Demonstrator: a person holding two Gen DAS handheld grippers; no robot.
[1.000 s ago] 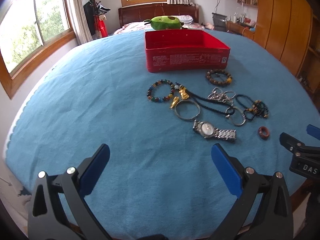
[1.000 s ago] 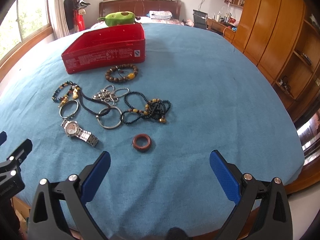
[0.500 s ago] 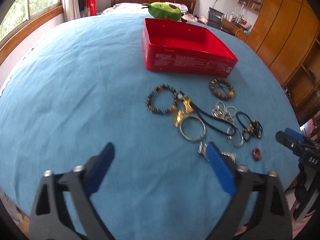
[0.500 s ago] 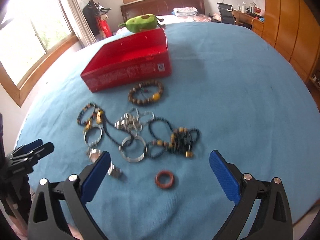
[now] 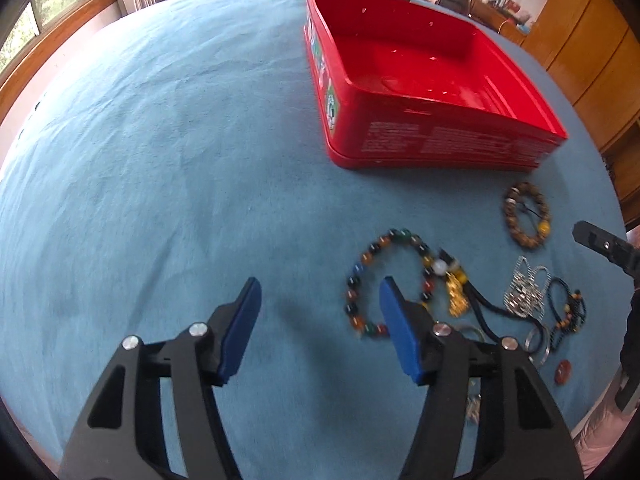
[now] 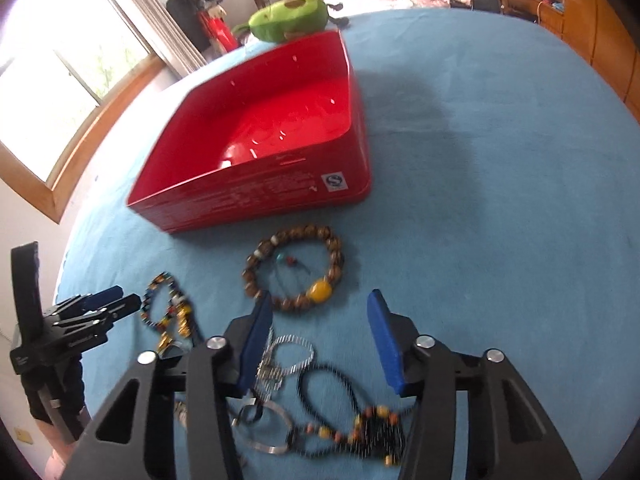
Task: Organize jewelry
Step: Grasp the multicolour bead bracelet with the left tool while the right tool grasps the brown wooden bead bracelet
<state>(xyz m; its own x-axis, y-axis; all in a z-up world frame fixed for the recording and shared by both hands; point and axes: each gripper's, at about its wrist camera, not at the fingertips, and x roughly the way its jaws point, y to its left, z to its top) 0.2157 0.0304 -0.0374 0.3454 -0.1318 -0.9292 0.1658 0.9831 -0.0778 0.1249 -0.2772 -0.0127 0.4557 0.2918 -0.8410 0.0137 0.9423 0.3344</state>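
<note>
Both tools hang over the blue cloth-covered tabletop (image 5: 152, 152), and both have just been closing their jaws partway with nothing caught between the blue pads. The left tool (image 5: 320, 320) stands half-spread over bare cloth; its right-hand pad overlaps the near edge of the multicoloured bead bracelet (image 5: 390, 284), so that ring lies just to the right of the gap rather than inside it. Whether the pad touches the beads I cannot tell.

The right tool (image 6: 318, 332) is likewise released and half-narrowed. The brown wooden bead bracelet (image 6: 296, 268) with its yellow bead lies just ahead of the fingertips and a little to the left, flat on the cloth, its near arc almost level with the left pad. Beneath and behind that tool sit the silver chain (image 6: 286, 354), a steel bangle (image 6: 272, 428) and the black beaded cord necklace (image 6: 360, 424), tangled close together.

The red tin (image 6: 256, 196) stands empty farther on, toward the far edge, with a green plush toy (image 6: 292, 18) beyond it. Nothing has been put in it yet.

My reading: each hand is the nearer one to its own bracelet, and each needs a small shift, the left rightward, the right forward, to straddle a section of beads.
</note>
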